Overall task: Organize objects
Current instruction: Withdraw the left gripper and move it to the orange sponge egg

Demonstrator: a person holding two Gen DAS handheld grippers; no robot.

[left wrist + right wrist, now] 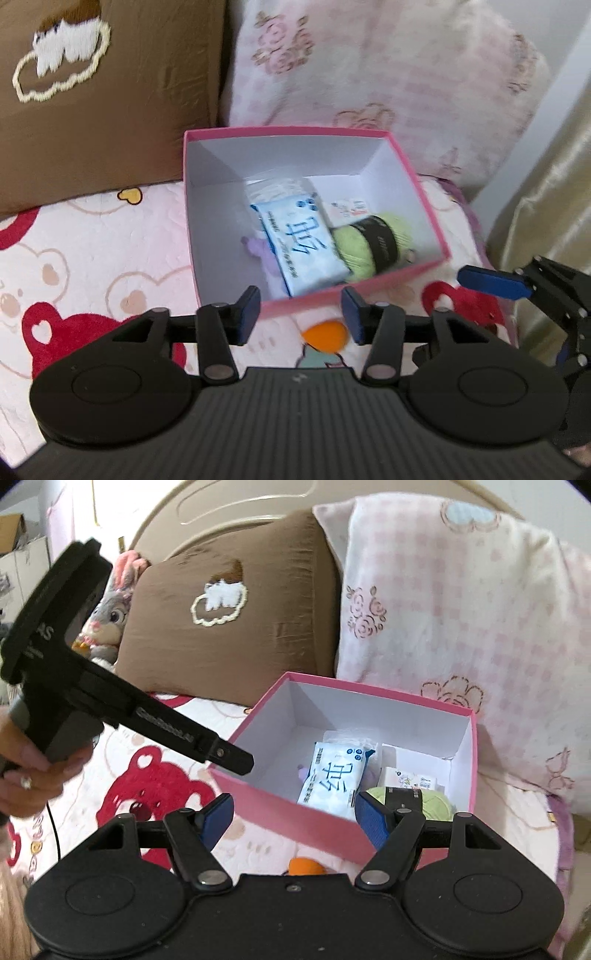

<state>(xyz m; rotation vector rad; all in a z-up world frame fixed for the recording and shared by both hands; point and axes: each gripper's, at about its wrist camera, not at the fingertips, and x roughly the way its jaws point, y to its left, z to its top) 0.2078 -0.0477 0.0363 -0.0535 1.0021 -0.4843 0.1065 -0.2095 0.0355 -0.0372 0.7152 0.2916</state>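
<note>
An open pink box (210, 221) (266, 794) with a white inside stands on the bed. In it lie a blue tissue pack (303, 247) (332, 779), a green yarn ball (362, 247) (439, 801), a small purple thing (255, 247) and a small white pack (349, 208). My left gripper (301, 314) hovers open at the box's near wall, nothing between its pads. My right gripper (295, 819) is open over the same near wall, also empty. An orange patch (325, 334) (304, 866) shows on the cover below both grippers. A hand (22, 775) holds the left gripper.
A brown pillow (92, 110) (229, 635) and a pink flowered pillow (369, 74) (461, 627) lean behind the box. A plush rabbit (110, 616) sits at the headboard. The bedcover (92, 258) has red bears. A golden curtain (546, 203) hangs at the right.
</note>
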